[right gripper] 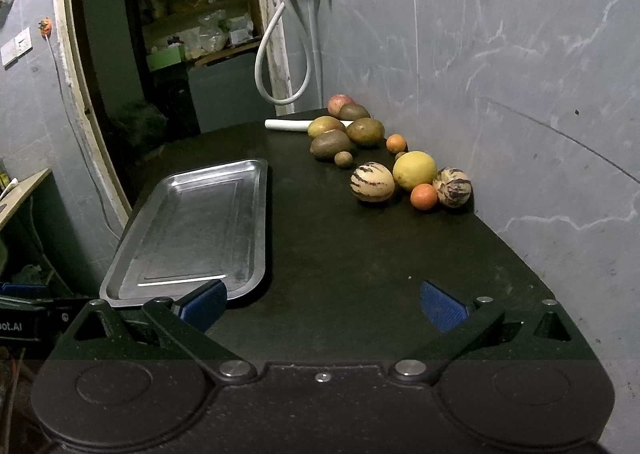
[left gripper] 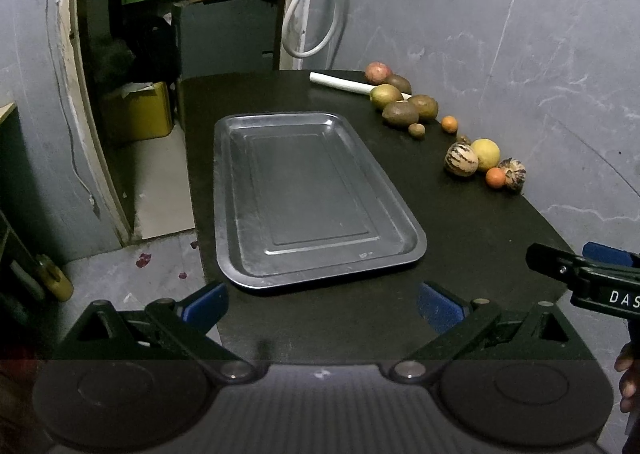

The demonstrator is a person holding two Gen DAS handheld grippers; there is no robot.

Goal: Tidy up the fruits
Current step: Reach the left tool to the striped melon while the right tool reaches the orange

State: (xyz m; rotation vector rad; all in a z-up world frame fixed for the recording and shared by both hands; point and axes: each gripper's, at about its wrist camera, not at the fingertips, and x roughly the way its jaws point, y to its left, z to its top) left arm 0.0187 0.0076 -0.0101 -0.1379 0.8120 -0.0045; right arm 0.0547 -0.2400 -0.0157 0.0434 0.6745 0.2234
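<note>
Tray (left gripper: 240,190): lying bare on the black table (left gripper: 460,254), holding nothing. Fruits (right gripper: 372,182): sitting in a loose row along the wall, well beyond both sets of fingers, apart from the tray. Left gripper (left gripper: 322,304): hovering released, gripping nothing. Right gripper (right gripper: 324,304): hovering released, gripping nothing

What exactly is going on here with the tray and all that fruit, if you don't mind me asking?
A person holds a two-finger gripper in each hand over a dark table. The left gripper and the right gripper are both open and hold nothing. The metal tray has no fruit in it. The fruit, including a yellow fruit, a striped melon and a small orange, sits grouped along the wall. None has been picked up yet.
</note>
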